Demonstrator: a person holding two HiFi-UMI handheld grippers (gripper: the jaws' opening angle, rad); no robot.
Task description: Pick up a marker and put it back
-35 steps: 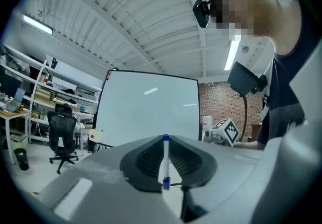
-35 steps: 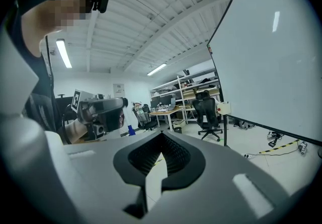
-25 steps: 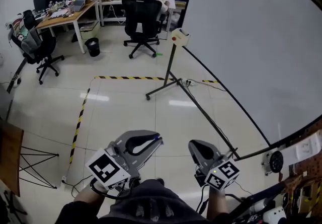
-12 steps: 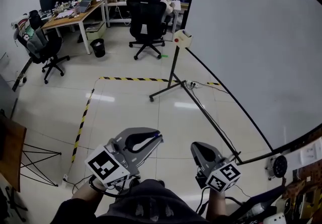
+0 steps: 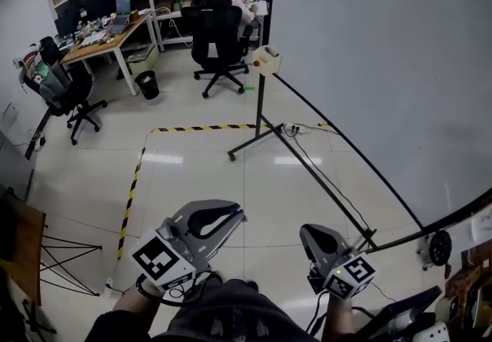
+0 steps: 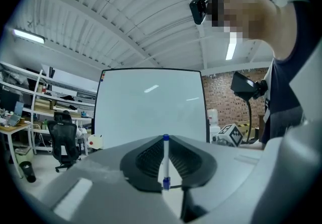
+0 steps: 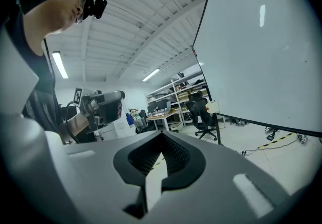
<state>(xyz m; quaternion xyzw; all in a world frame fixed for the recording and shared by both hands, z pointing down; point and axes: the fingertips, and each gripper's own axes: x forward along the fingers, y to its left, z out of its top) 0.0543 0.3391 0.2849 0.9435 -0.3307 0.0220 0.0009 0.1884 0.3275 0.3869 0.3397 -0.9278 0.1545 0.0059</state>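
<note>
A thin white marker with blue ends stands upright between the pads of my left gripper, which is shut on it. In the head view its blue tip peeks out at the left gripper, held low at the bottom left over the floor. My right gripper is at the bottom right. In the right gripper view its jaws meet at the tips with nothing between them. A large whiteboard fills the right side.
The whiteboard's black stand leg and a small box with a red button stand ahead. A cable and yellow-black tape lie on the tiled floor. Office chairs, a desk and shelves are at the back left.
The whole scene has shifted in the head view as the person moved along the whiteboard. Both grippers stay low in the picture; the left still holds the marker.
</note>
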